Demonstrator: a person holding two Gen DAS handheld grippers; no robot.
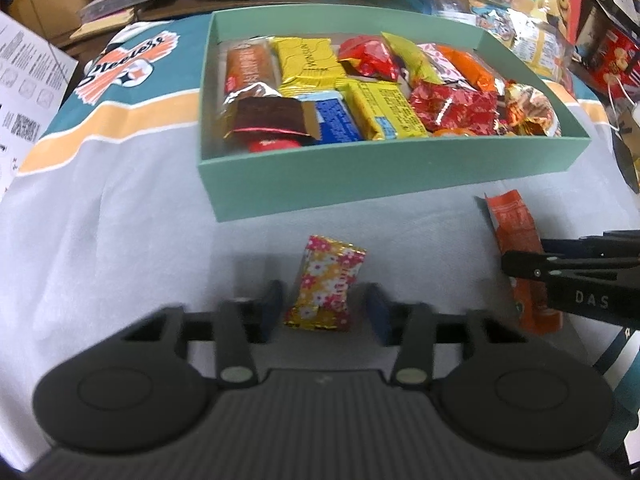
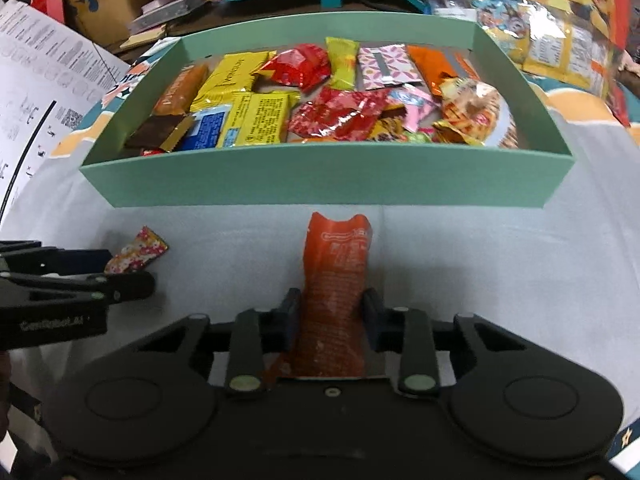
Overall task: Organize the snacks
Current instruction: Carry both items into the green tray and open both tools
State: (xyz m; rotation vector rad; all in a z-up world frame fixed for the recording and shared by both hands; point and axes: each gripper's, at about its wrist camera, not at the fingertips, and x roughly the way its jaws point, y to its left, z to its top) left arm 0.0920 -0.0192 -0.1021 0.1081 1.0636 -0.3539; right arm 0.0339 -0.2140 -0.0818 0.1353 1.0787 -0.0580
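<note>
A small candy in a gold wrapper with red and white flowers (image 1: 328,280) lies on the pale cloth between the pads of my left gripper (image 1: 326,312). A narrow gap shows on each side of it, so that gripper is open around it. My right gripper (image 2: 332,312) is shut on a long orange snack packet (image 2: 336,256), which sticks out forward from the pads toward the green box (image 2: 320,184). From the left wrist view the orange packet (image 1: 516,240) and the right gripper (image 1: 516,270) sit to the right. The flowered candy (image 2: 136,250) shows at the left of the right wrist view.
The green box (image 1: 392,172) stands just beyond both grippers and holds several wrapped snacks, yellow, red, orange, brown and blue. Printed sheets (image 2: 44,92) lie at the left. Bags and boxes of snacks (image 2: 552,28) pile up behind and to the right.
</note>
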